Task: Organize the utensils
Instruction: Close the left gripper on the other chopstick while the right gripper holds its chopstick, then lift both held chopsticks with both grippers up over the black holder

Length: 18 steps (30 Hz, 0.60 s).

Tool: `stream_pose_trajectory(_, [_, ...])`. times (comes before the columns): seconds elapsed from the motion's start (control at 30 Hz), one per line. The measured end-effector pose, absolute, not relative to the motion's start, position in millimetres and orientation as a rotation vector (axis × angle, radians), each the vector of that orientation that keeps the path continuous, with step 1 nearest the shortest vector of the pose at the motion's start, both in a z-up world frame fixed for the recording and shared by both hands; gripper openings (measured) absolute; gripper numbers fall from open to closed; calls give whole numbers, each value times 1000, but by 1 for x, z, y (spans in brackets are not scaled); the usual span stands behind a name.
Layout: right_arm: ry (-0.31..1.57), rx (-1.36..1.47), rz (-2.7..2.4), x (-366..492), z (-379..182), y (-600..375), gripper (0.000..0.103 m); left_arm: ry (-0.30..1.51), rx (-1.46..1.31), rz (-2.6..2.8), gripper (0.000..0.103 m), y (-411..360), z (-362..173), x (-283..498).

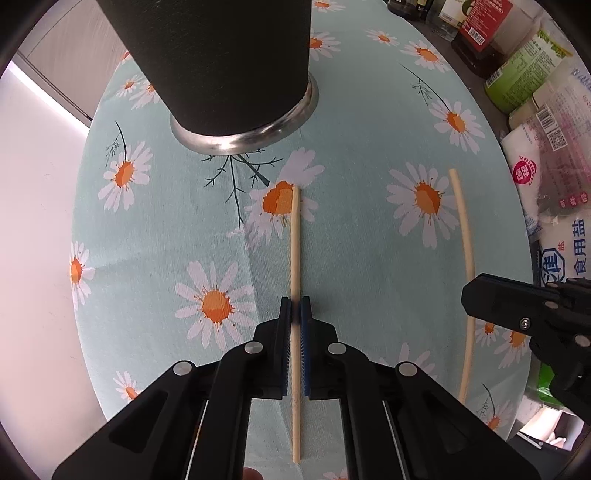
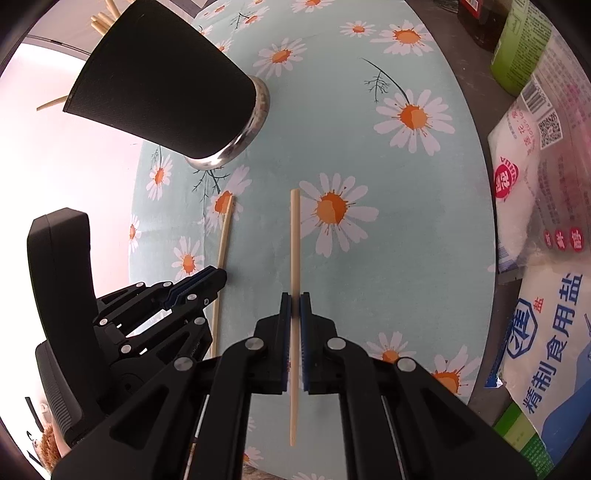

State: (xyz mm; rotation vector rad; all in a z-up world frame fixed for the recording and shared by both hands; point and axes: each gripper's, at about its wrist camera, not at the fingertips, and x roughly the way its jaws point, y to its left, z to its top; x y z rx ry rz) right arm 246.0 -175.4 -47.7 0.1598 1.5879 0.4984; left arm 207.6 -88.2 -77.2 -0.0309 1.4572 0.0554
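Two pale wooden chopsticks lie side by side on the daisy tablecloth (image 1: 369,129). My left gripper (image 1: 295,306) is shut on one chopstick (image 1: 295,240), its blue pads pinching the stick near mid-length. In the right wrist view my right gripper (image 2: 295,302) is shut on the other chopstick (image 2: 294,240) in the same way. Each view shows the other gripper at its side: the right gripper (image 1: 471,295) over its chopstick (image 1: 466,240), the left gripper (image 2: 218,277) on its chopstick (image 2: 226,229). A black utensil holder (image 1: 221,66) with a steel base stands just beyond the sticks' far ends. Several chopsticks (image 2: 103,18) stick out of the holder (image 2: 166,85).
Salt bags (image 2: 546,332), a green can (image 1: 517,81) and dark bottles (image 1: 480,33) crowd the right side beside the cloth. The cloth's curved edge drops off at the left. A black office chair (image 2: 55,258) stands beyond that edge.
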Motion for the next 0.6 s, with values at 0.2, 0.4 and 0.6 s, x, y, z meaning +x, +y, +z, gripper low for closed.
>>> stream_pose_trajectory(0.2, [1577, 149, 497, 246, -44, -172, 6, 1422, -54, 31, 4, -74, -62, 203])
stream_pose_trajectory(0.4, [1532, 155, 498, 243, -34, -167, 6, 1365, -102, -5, 4, -58, -29, 196])
stream_pose_trajectory(0.6, [1474, 169, 518, 239, -21, -156, 6, 1297, -152, -27, 4, -33, 0, 179])
